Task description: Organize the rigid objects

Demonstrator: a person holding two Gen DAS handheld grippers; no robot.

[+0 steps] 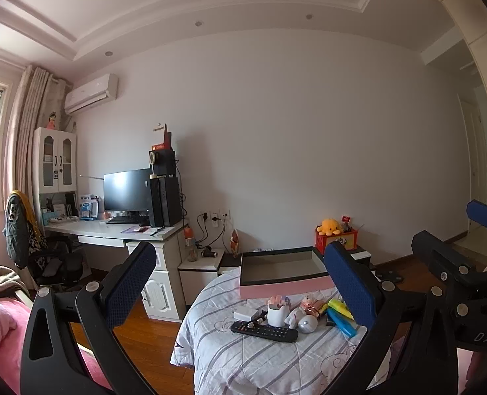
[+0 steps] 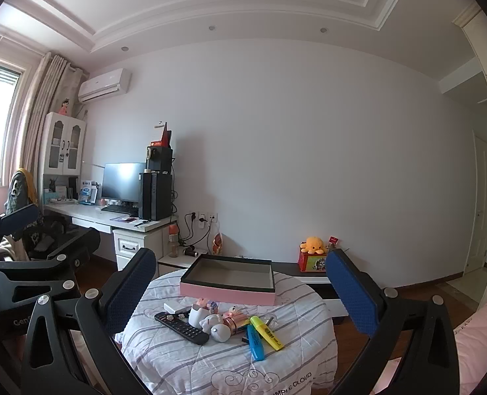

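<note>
Left gripper: black frame, blue textured pads, jaws spread to full width with nothing between them; held level and back from the work, apparently a ready stance before any pick.

Right gripper: same build, likewise spread wide and empty, level, facing the same cluster. Its frame also shows at the right edge of the left wrist view, so the two sit side by side.

Small round table under a white quilted cover with grey stripes: the work surface, directly ahead of both tools.

Loose rigid items, bunched near the table's front, probably laid out for sorting:
- black remote control with rows of buttons, lying flat at the left of the pile;
- white flat rectangular charger block, just behind the remote;
- white ceramic-looking cup with small pink pieces above it, upright;
- white rounded figurine, touching the cup;
- yellow highlighter pen and blue highlighter pen, lying side by side at the right.

Shallow rectangular box with pink outer walls and dark rim: open, empty, behind the pile; judged the intended container, placed within reach of both tools.

Nothing is yet lifted; the task appears at its start.
</note>
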